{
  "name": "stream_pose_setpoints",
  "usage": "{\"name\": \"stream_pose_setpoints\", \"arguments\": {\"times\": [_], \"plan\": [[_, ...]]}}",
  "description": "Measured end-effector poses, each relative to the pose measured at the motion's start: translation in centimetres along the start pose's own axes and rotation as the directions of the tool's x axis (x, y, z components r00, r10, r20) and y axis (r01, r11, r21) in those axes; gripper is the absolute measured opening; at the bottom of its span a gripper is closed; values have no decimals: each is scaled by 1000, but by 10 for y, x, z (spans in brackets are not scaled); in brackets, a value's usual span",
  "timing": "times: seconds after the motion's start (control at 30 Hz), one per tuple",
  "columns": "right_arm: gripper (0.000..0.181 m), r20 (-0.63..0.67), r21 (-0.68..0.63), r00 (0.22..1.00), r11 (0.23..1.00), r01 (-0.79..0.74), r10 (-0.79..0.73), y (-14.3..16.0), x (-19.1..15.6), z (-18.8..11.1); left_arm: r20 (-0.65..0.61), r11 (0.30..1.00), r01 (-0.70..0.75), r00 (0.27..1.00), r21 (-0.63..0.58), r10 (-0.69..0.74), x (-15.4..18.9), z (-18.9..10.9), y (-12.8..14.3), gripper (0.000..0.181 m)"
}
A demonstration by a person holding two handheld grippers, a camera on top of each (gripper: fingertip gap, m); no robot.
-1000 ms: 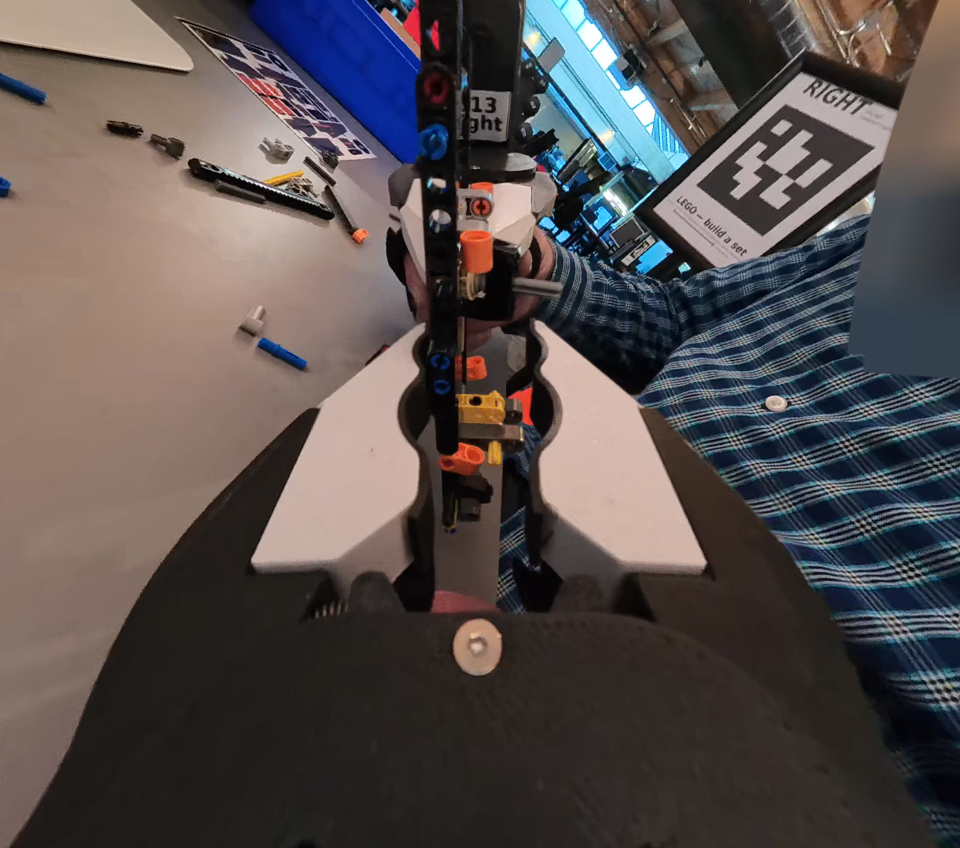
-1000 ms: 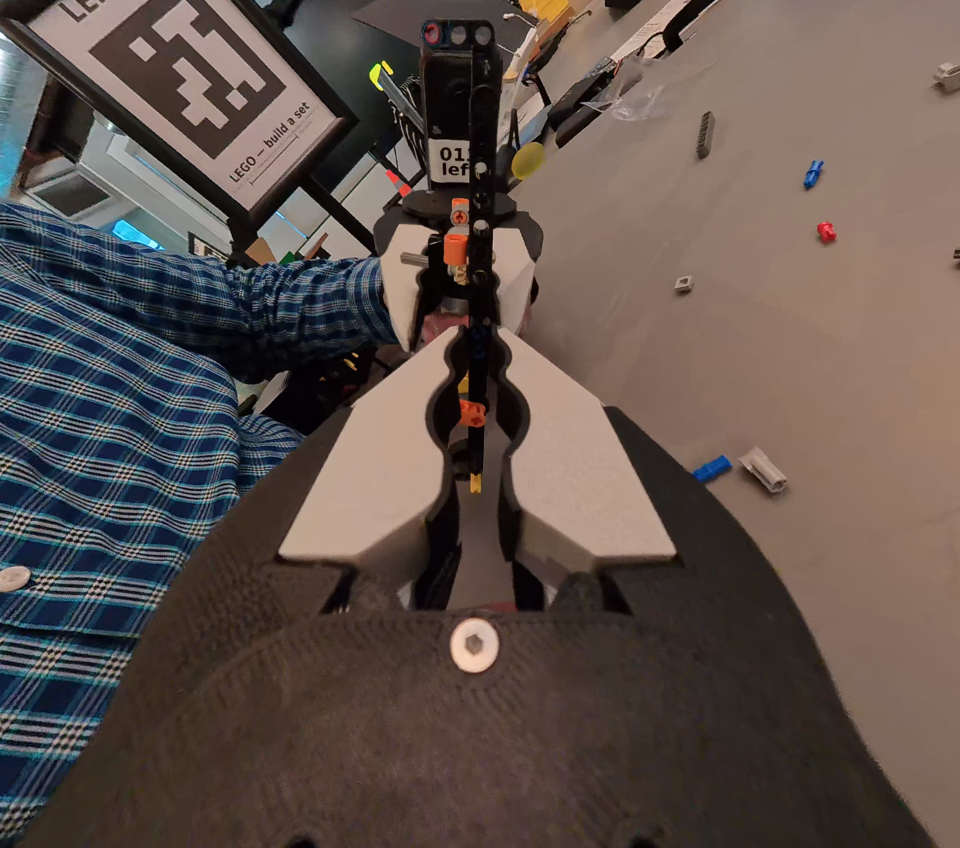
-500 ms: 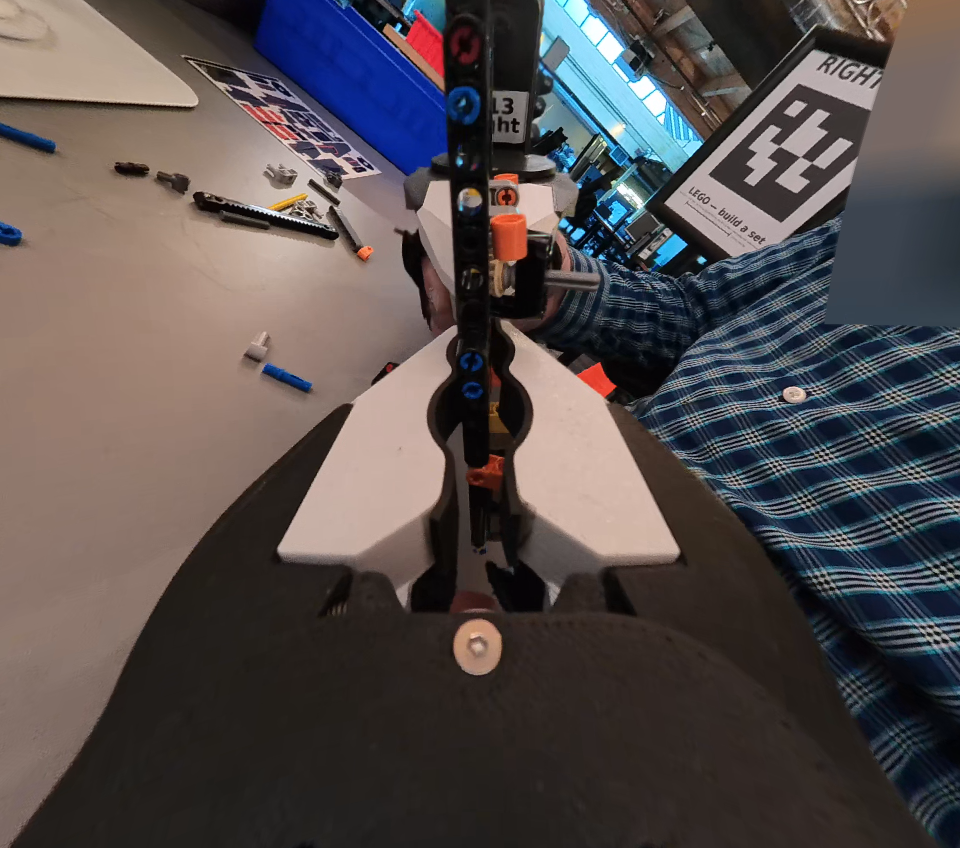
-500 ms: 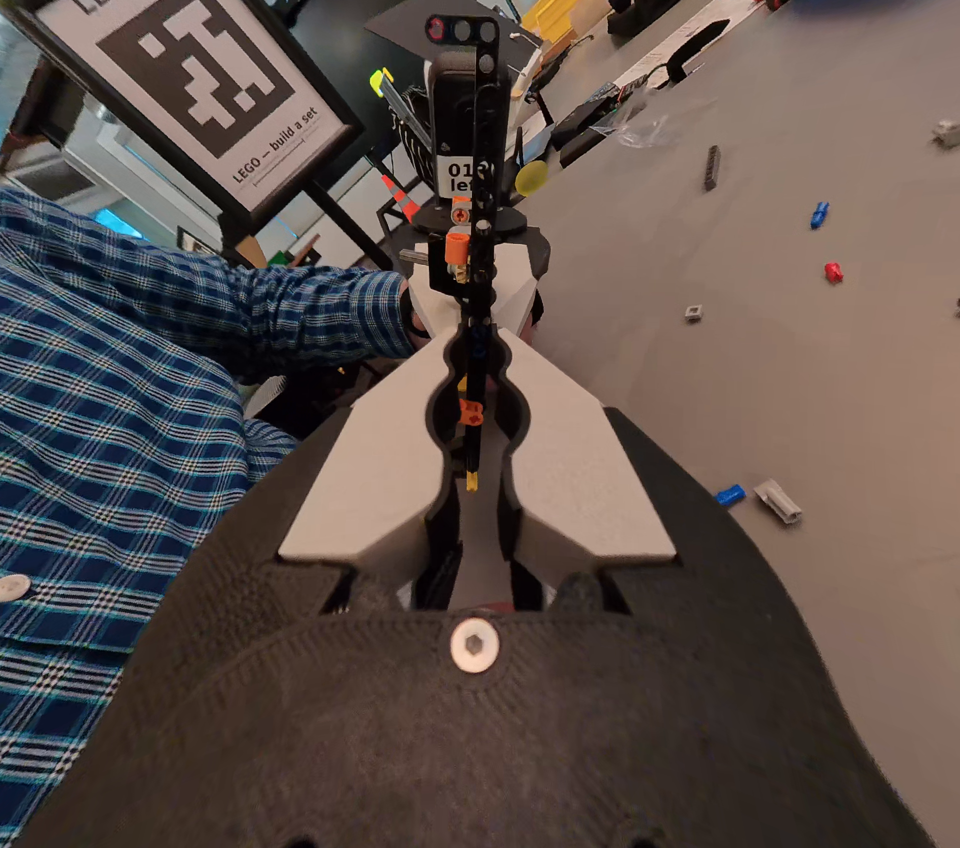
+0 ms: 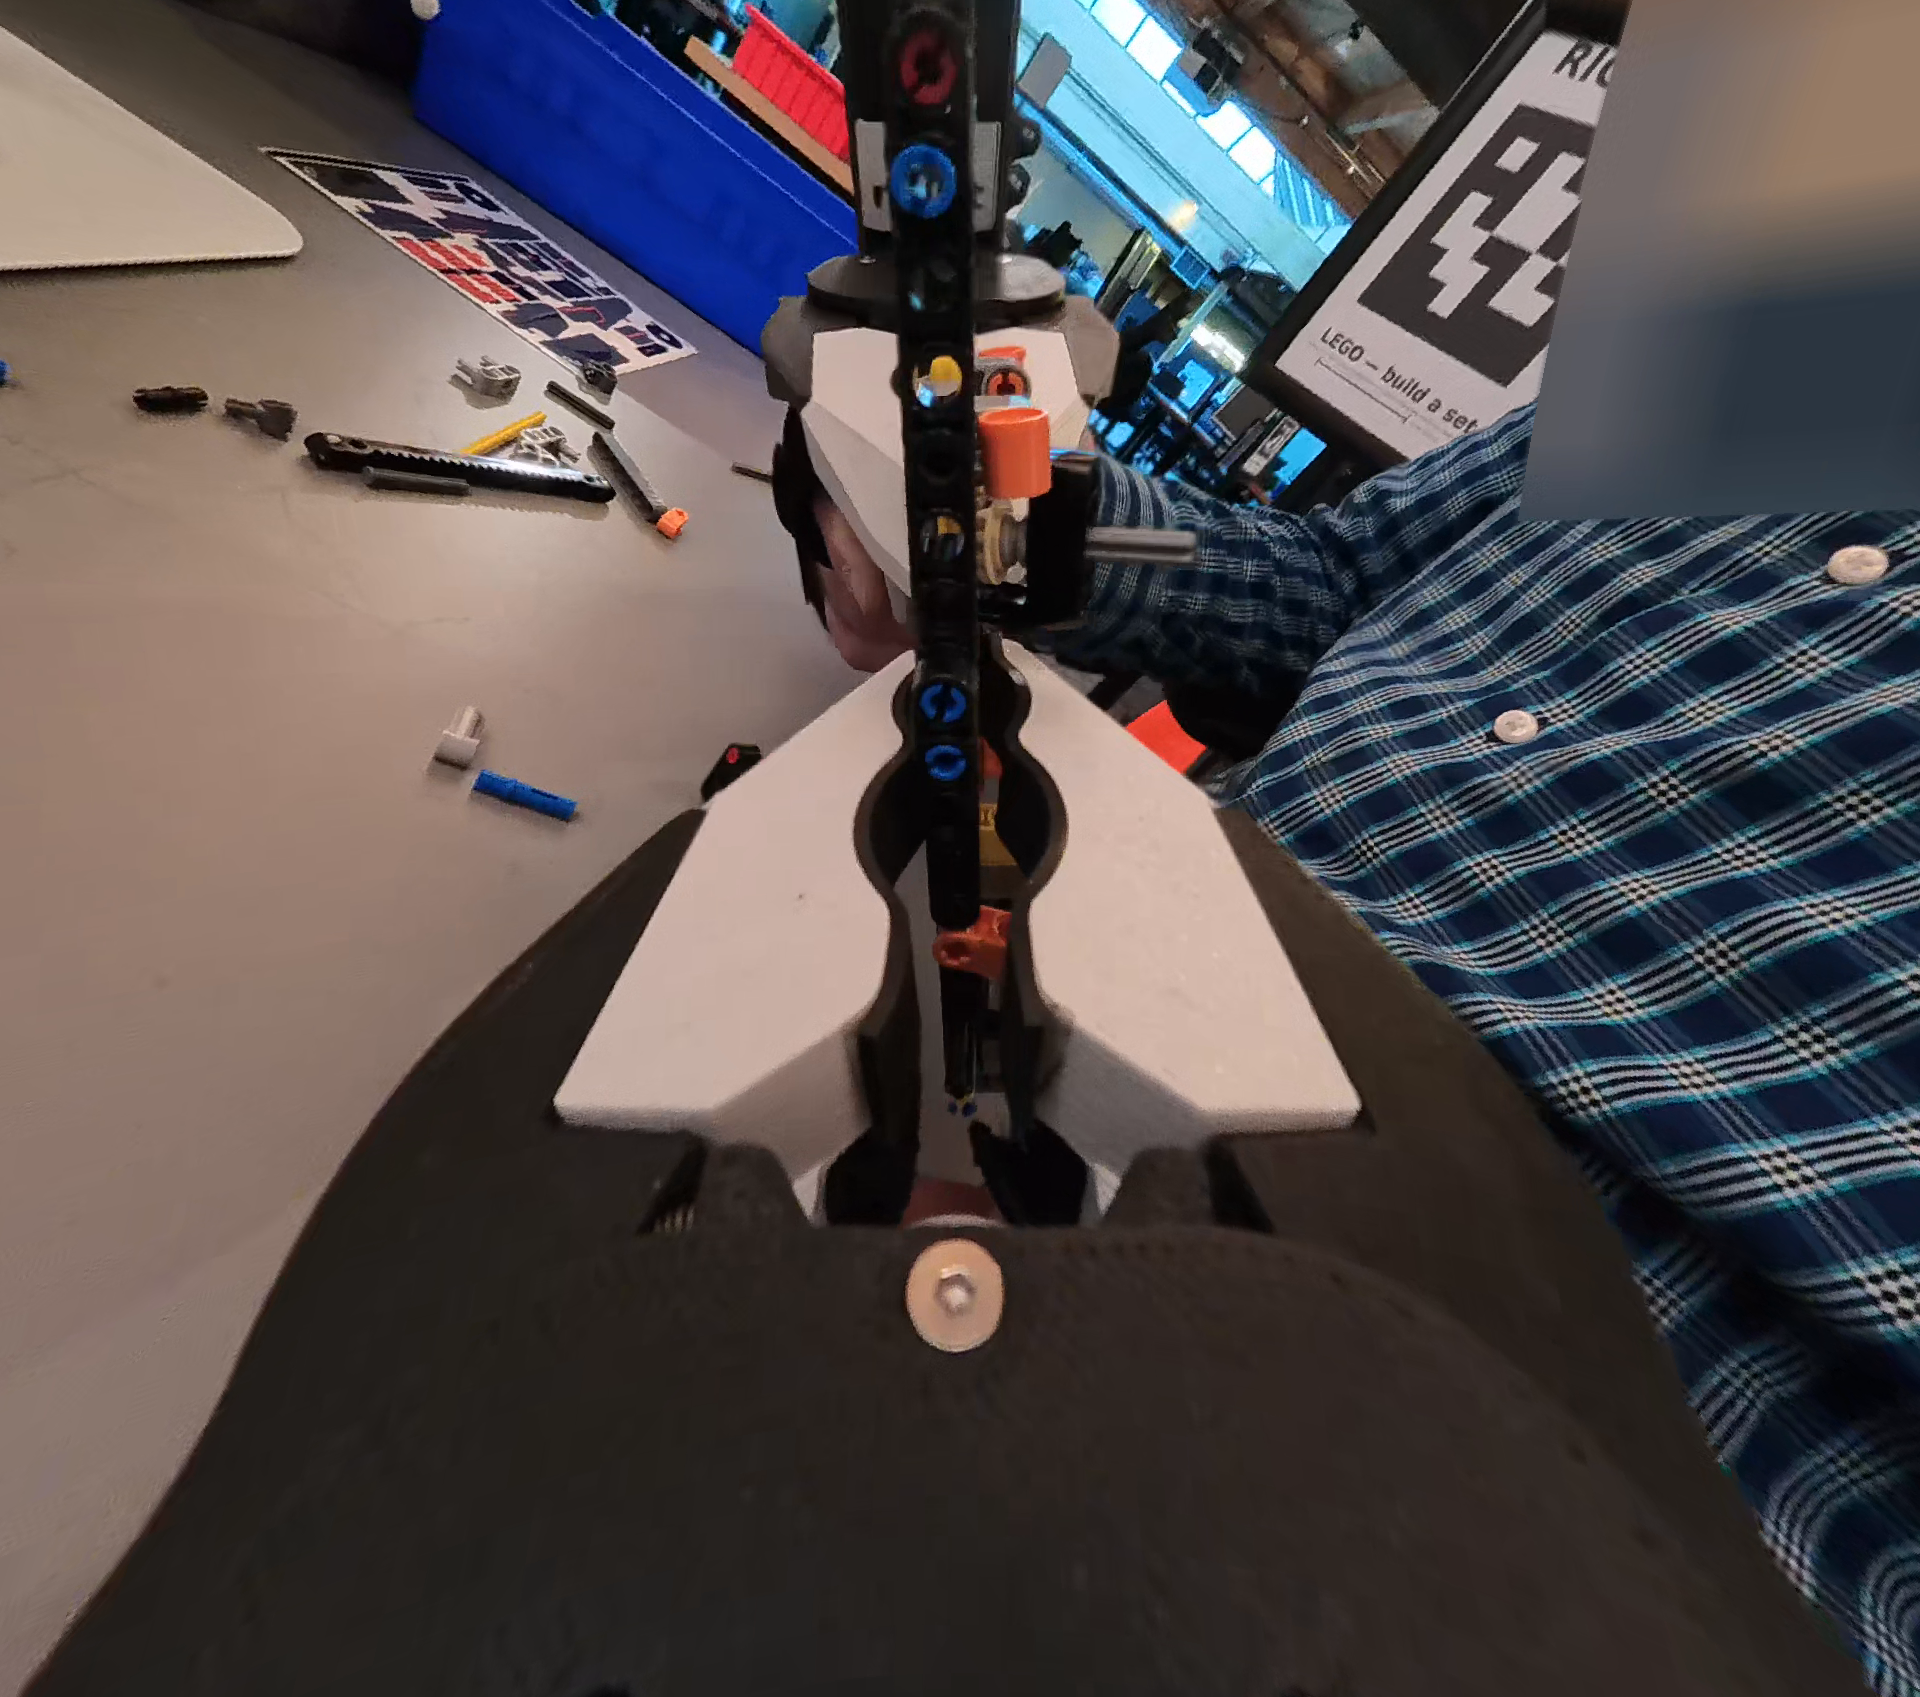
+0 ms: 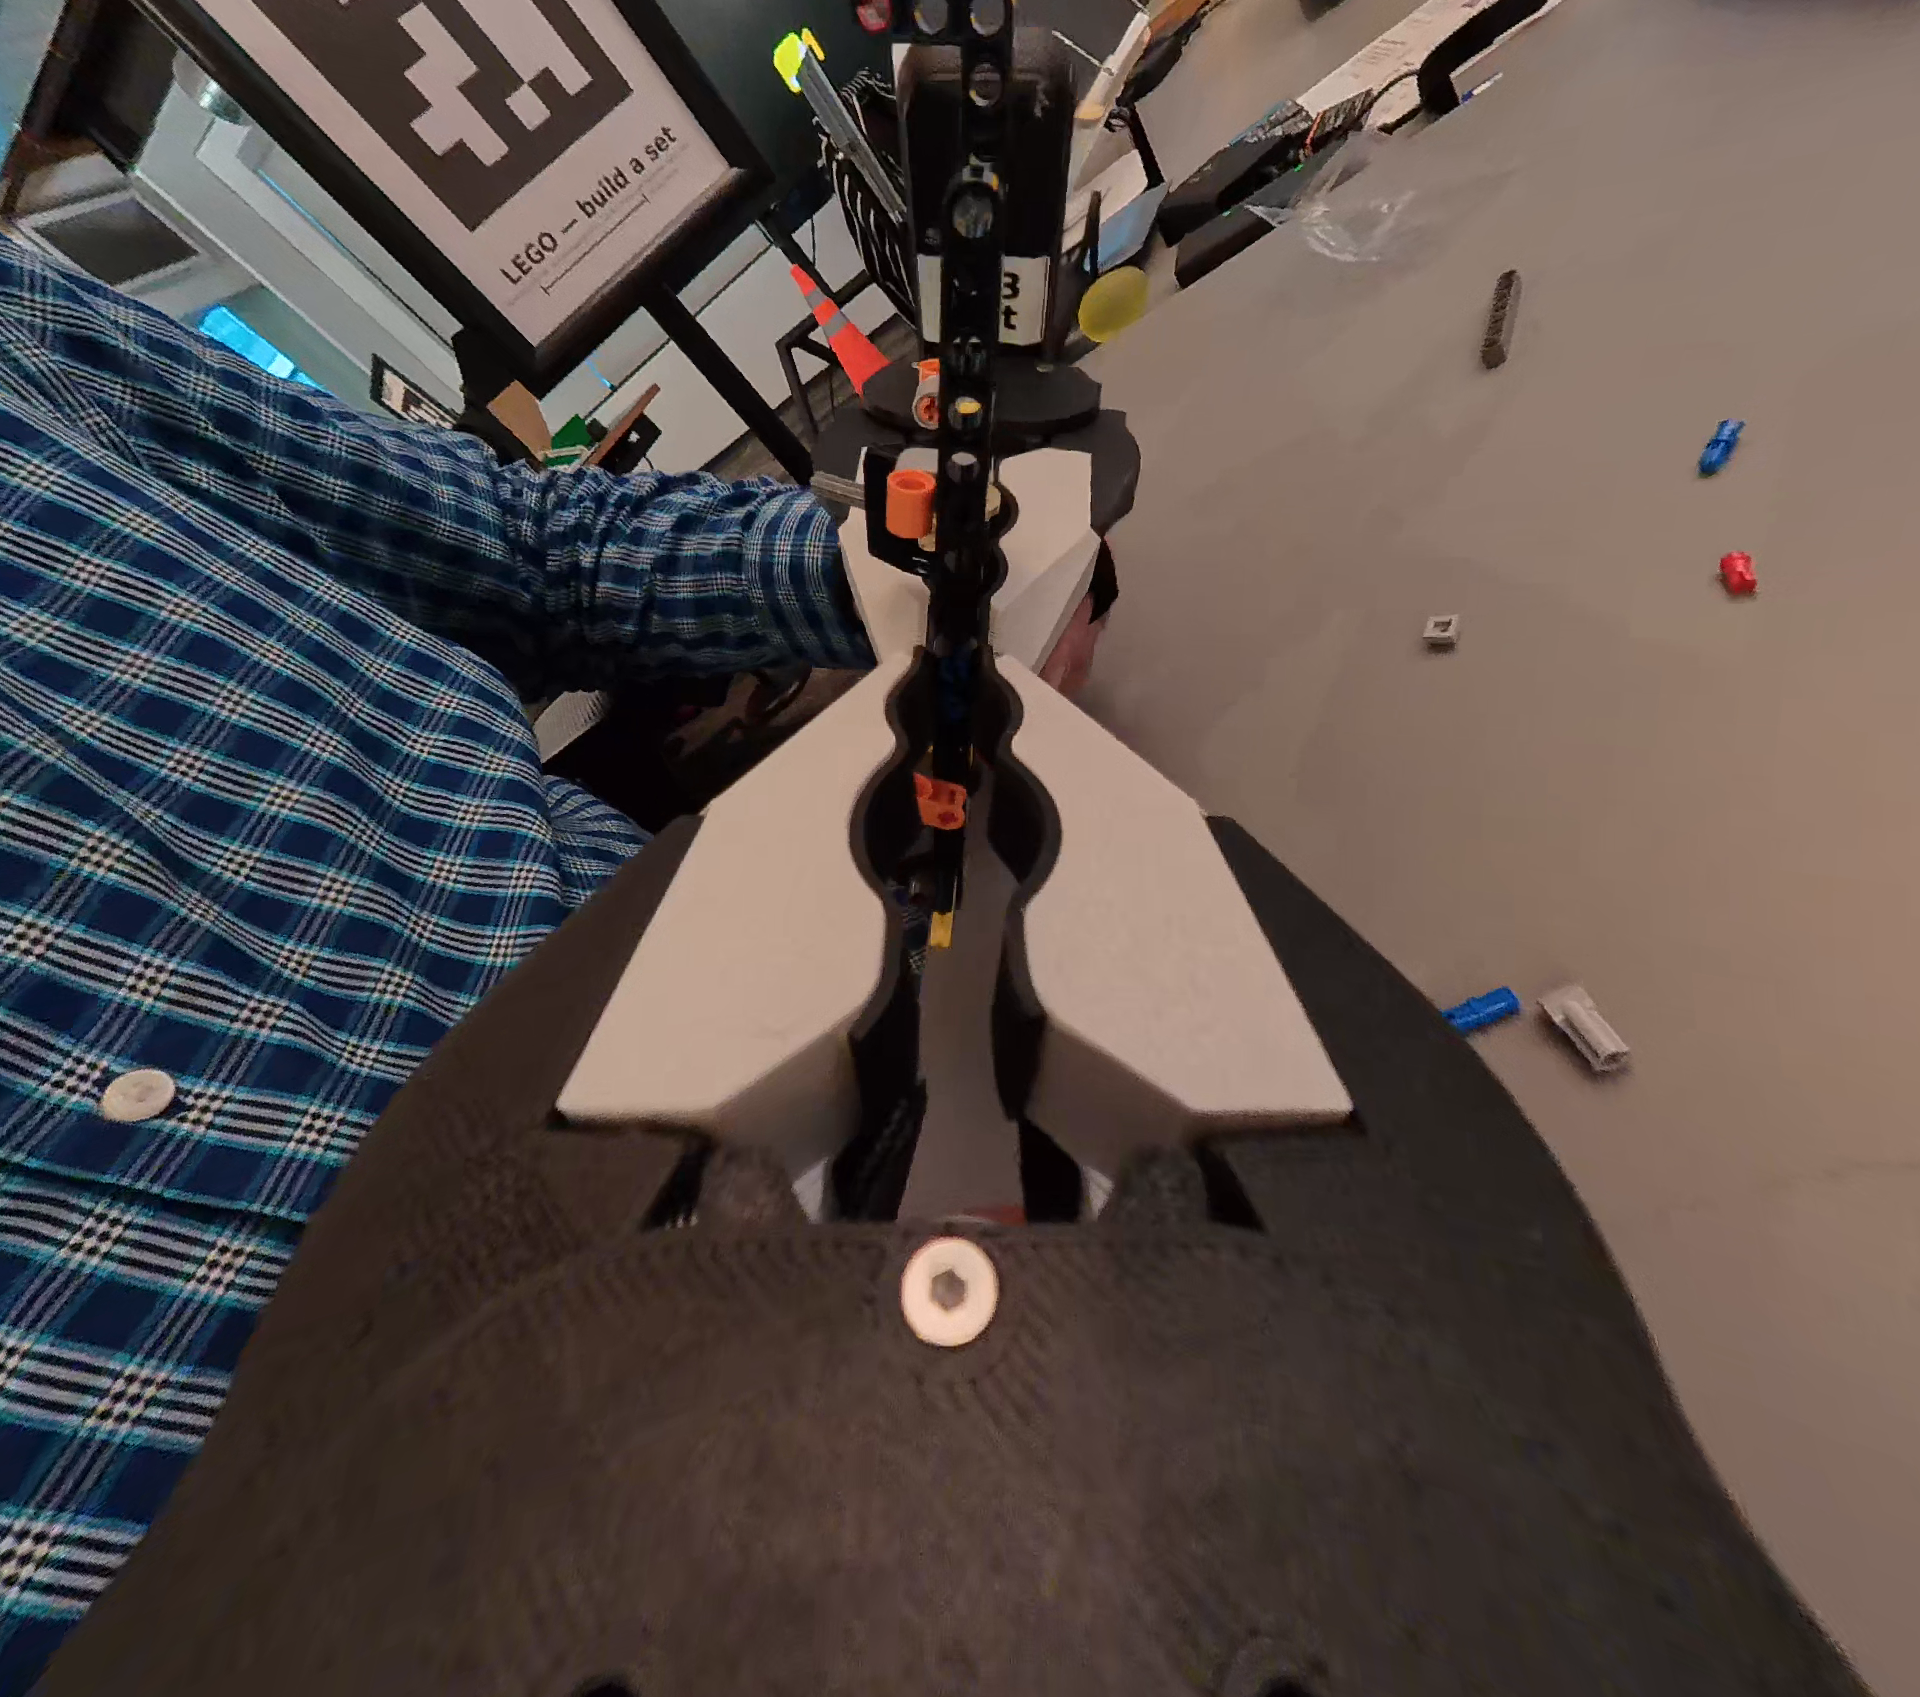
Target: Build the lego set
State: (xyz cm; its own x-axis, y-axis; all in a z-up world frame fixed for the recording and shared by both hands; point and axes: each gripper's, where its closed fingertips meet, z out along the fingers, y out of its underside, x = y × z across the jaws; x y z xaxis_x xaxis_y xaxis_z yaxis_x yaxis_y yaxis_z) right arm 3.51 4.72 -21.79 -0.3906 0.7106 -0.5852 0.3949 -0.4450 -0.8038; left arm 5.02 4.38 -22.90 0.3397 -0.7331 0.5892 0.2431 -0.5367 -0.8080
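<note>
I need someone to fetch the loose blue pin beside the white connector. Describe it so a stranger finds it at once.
Start at the big blue plastic bin at the grey table's far edge, then come toward the near edge, past the cluster of long black toothed beams. There, a short blue plastic pin lies beside a small white connector; it is the only blue piece there.

The table (image 5: pixel 208 868) looks like smooth matt grey laminate. The lego beam (image 5: pixel 940 504) is glossy black plastic with shiny blue and orange bits. The gripper (image 5: pixel 951 774) has chalky matt white fingers (image 5: pixel 748 951) on a rough, textured black body. Far left, the bin (image 5: pixel 613 141) is glossy blue plastic. The shirt (image 6: pixel 260 712) is soft woven plaid cloth.
</note>
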Motion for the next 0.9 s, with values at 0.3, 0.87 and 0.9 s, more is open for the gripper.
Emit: {"name": "stream_pose_setpoints", "arguments": {"times": [0.3, 0.87, 0.9], "plan": [[15, -17, 38, 999, 998, 40, -40, -6, -5, 4, -35, 994, 37, 999, 104, -34, 4, -7, -20, 6], [5, -12, 56, 1000, 998, -11, 12, -3, 0, 8, -38, 984, 80, 996, 161, -75, 1, -8, -25, 9], [5, -8, 60, 1000, 998, -18, 19, -3, 0, 7, -35, 983, 80, 997, 168, -75, 1, -8, -26, 9]]}}
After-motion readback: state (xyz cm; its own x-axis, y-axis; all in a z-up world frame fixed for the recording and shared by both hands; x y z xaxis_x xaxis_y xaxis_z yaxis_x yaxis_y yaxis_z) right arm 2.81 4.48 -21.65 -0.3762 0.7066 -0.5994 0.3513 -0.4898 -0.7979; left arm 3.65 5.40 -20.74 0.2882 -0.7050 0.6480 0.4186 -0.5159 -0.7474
